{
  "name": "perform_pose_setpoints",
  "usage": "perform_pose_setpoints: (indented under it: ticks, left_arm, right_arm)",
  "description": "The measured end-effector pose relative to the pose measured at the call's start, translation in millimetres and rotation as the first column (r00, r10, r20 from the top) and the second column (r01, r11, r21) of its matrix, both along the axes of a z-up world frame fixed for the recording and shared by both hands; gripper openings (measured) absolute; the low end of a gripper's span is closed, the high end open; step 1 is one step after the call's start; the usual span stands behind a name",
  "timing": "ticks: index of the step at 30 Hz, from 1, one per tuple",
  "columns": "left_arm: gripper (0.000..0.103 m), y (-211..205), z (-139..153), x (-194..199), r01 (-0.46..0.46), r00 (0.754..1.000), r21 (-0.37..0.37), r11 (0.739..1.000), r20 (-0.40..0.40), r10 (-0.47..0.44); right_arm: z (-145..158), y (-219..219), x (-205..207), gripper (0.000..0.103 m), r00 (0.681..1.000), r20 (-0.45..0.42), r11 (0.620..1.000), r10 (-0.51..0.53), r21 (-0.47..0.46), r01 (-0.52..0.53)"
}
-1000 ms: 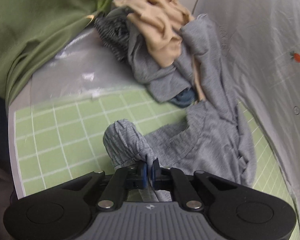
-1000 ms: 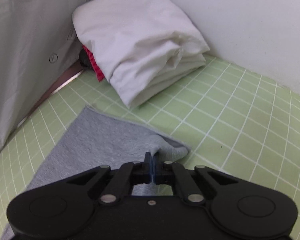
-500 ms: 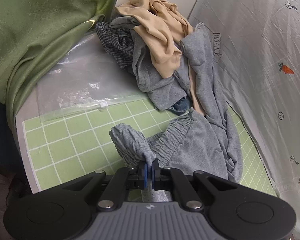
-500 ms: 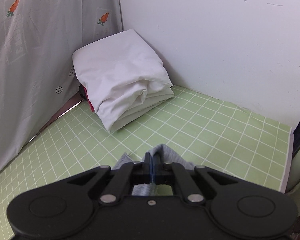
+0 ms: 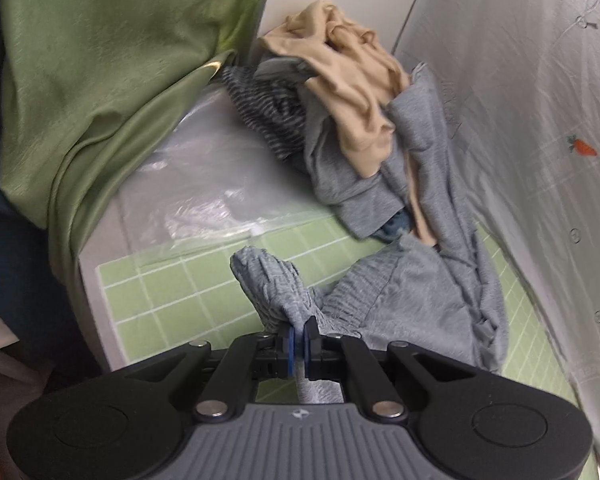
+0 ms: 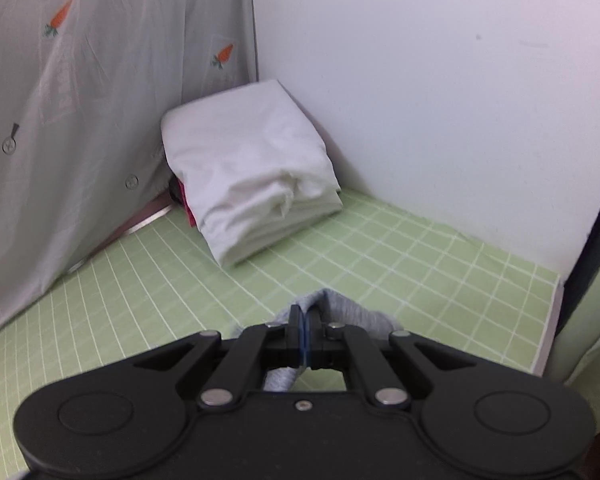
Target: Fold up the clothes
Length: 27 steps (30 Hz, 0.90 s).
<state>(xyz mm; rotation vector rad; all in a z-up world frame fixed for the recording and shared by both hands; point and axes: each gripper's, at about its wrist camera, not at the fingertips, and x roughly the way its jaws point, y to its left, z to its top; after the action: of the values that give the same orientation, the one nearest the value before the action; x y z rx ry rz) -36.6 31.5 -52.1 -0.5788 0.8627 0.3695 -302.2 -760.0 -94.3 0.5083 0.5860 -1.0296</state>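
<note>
Both the left gripper (image 5: 299, 339) and right gripper (image 6: 304, 332) are clamped on the grey garment (image 5: 404, 304), mid-spread; next it needs laying flat on the near table (image 6: 380, 256).

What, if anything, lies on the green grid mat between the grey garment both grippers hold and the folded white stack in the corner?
Nothing visible. In the right wrist view the green grid mat is bare between the grey garment, pinched in the right gripper, and the folded white stack. The left gripper also clamps it.
</note>
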Motion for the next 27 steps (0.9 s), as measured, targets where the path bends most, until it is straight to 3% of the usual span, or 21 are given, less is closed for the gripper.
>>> perform_pose_setpoints:
  ticks: [2,3,4,5,7,9,11,15,17,22,27]
  left_arm:
    - [0.012,0,-13,-6,0.004,0.998,0.013,1.0,-0.065,-0.003]
    - [0.022,-4,-14,-8,0.02,0.997,0.022,1.0,-0.072,-0.019]
    - [0.033,-8,-15,-11,0.037,0.996,0.03,0.999,-0.079,-0.035]
    - [0.038,-12,-16,-14,0.054,0.995,0.038,0.998,-0.087,-0.05]
    - [0.052,-25,-12,-16,0.097,0.993,0.07,0.993,-0.071,-0.092]
    - [0.06,-42,-8,-15,0.137,0.989,0.102,0.985,-0.062,-0.131]
    - [0.061,-63,-7,-9,0.2,0.979,0.131,0.971,-0.064,-0.193]
    - [0.064,-103,-9,2,0.307,0.951,0.161,0.938,-0.081,-0.297]
    - [0.065,-122,-10,6,0.342,0.939,0.168,0.925,-0.089,-0.331]
    - [0.066,-157,-11,17,0.381,0.925,0.162,0.91,-0.09,-0.37]
    - [0.07,-191,-8,24,0.403,0.915,0.179,0.898,-0.104,-0.39]
  right_arm:
    - [-27,3,-6,0.009,0.998,-0.058,0.997,0.014,0.071,-0.01]
    - [-41,6,-9,0.015,0.995,-0.092,0.995,0.024,0.102,-0.014]
    - [-49,10,-11,0.031,0.993,-0.118,0.993,0.028,0.115,-0.015]
    - [-54,16,-13,0.04,0.991,-0.132,0.993,0.031,0.114,-0.016]
    - [-57,24,-14,0.046,0.99,-0.132,0.994,0.04,0.106,-0.026]
    - [-57,30,-11,0.053,0.989,-0.133,0.994,0.063,0.092,-0.051]
    - [-55,32,-2,0.064,0.985,-0.144,0.993,0.098,0.073,-0.088]
    - [-55,30,21,0.07,0.974,-0.156,0.986,0.165,0.053,-0.158]
    - [-57,27,32,0.078,0.971,-0.148,0.981,0.19,0.058,-0.183]
    - [-70,10,61,0.08,0.955,-0.169,0.969,0.242,0.083,-0.231]
    - [-88,-21,79,0.083,0.95,-0.136,0.954,0.283,0.141,-0.264]
